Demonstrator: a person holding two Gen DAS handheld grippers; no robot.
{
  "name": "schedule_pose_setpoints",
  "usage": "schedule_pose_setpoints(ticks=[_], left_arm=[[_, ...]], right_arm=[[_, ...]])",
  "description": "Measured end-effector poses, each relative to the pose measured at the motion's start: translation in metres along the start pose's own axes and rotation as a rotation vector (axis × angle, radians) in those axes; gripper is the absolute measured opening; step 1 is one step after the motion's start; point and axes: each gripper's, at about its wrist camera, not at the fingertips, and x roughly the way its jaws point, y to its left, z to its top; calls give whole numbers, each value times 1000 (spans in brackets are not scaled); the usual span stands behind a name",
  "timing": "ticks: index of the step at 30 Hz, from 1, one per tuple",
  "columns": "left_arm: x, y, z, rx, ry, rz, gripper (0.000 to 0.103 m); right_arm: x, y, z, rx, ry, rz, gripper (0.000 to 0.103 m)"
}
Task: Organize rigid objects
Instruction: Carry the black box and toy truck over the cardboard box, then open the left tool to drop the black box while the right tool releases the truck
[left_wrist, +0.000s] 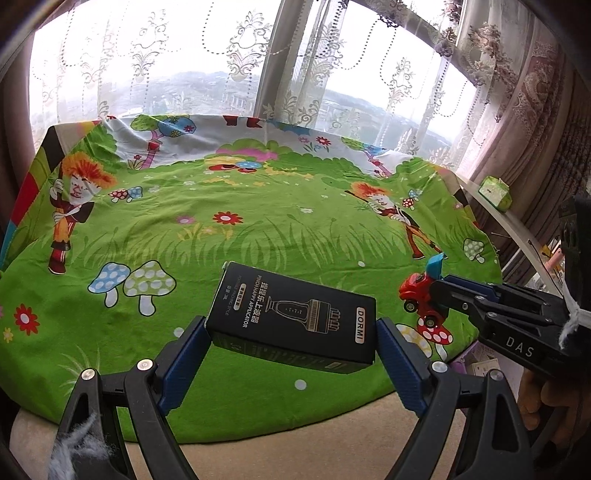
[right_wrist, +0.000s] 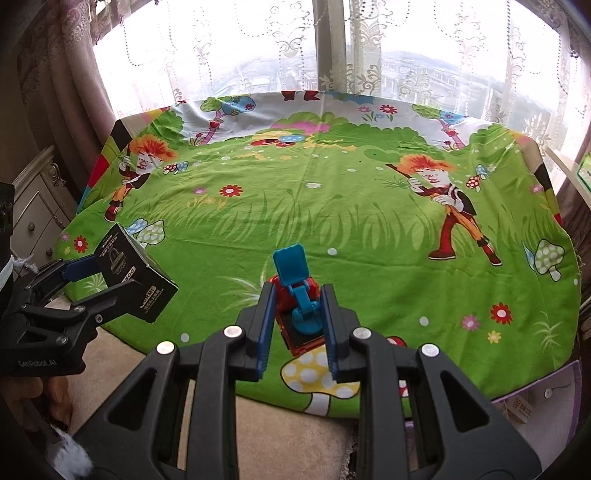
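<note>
My left gripper (left_wrist: 291, 332) is shut on a black DORMI box (left_wrist: 295, 317) and holds it tilted above the near edge of the green cartoon cloth (left_wrist: 258, 221). The box also shows at the left of the right wrist view (right_wrist: 133, 273). My right gripper (right_wrist: 297, 314) is shut on a red toy truck with a blue arm (right_wrist: 295, 291), held above the cloth's near edge. In the left wrist view the truck (left_wrist: 421, 291) sits in the right gripper (left_wrist: 439, 291) to the box's right.
The cloth (right_wrist: 332, 206) covers a round table in front of a lace-curtained window. A white cabinet (right_wrist: 37, 206) stands at the left. A green carton (left_wrist: 495, 192) sits on a white ledge at the right. Beige carpet (right_wrist: 295, 435) lies below the near edge.
</note>
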Motion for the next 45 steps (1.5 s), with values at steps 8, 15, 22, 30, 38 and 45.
schedule_pose_setpoints(ticks=[8, 15, 22, 30, 38, 45], left_arm=[[-5, -51, -6, 81, 24, -73, 90], [-3, -99, -13, 142, 72, -168, 90], [2, -160, -29, 252, 131, -262, 90], [10, -230, -59, 382, 236, -371, 90], [19, -260, -82, 423, 339, -410, 91], [23, -261, -88, 421, 358, -372, 93]], right_arm=[[-48, -45, -31, 72, -9, -70, 28], [-89, -97, -63, 167, -16, -162, 28], [-120, -144, -103, 269, -4, -243, 28], [-142, -178, -147, 349, 28, -313, 28], [-150, -191, -177, 409, 59, -338, 28], [-152, -189, -186, 433, 78, -375, 29]])
